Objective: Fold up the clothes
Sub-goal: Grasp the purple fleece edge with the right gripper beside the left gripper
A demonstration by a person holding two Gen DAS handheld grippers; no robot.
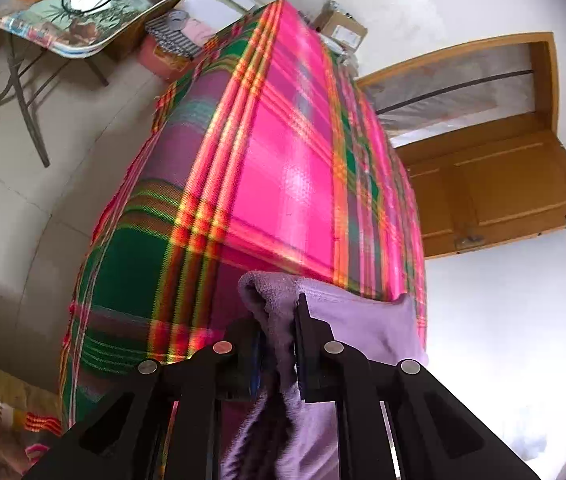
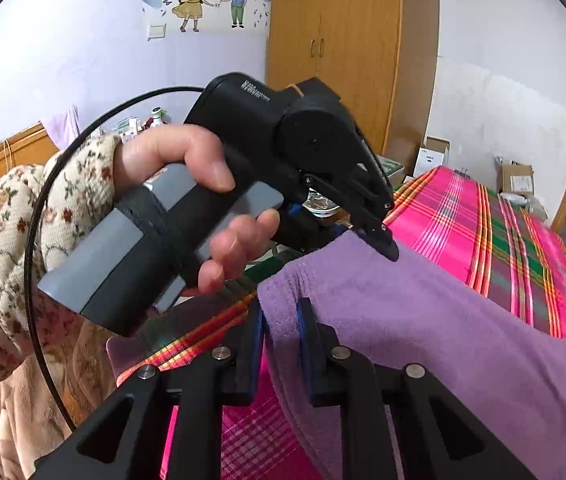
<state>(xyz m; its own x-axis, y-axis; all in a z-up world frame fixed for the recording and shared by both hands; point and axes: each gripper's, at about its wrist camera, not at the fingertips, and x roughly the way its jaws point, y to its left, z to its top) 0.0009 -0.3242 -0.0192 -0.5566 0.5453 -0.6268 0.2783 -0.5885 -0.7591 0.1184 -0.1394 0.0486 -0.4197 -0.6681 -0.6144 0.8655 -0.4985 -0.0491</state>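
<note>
A purple fleece garment [image 1: 363, 328] lies on a bed covered by a pink, green and orange plaid sheet [image 1: 283, 160]. In the left wrist view my left gripper [image 1: 279, 332] is shut on a bunched edge of the garment, and fleece hangs down between its black fingers. In the right wrist view my right gripper [image 2: 281, 328] is shut on the near corner of the same garment [image 2: 403, 320]. Further along that edge the left gripper [image 2: 383, 240] pinches the cloth, held by a hand [image 2: 187, 152] in a floral sleeve. The garment stretches between the two grips above the plaid sheet [image 2: 463, 208].
A folding table [image 1: 83, 20] with clutter stands left of the bed, across a tiled floor. A wooden door [image 1: 503, 184] is at the right, and cardboard boxes [image 1: 343, 24] sit beyond the bed's far end. A wooden wardrobe [image 2: 335, 48] stands against the back wall.
</note>
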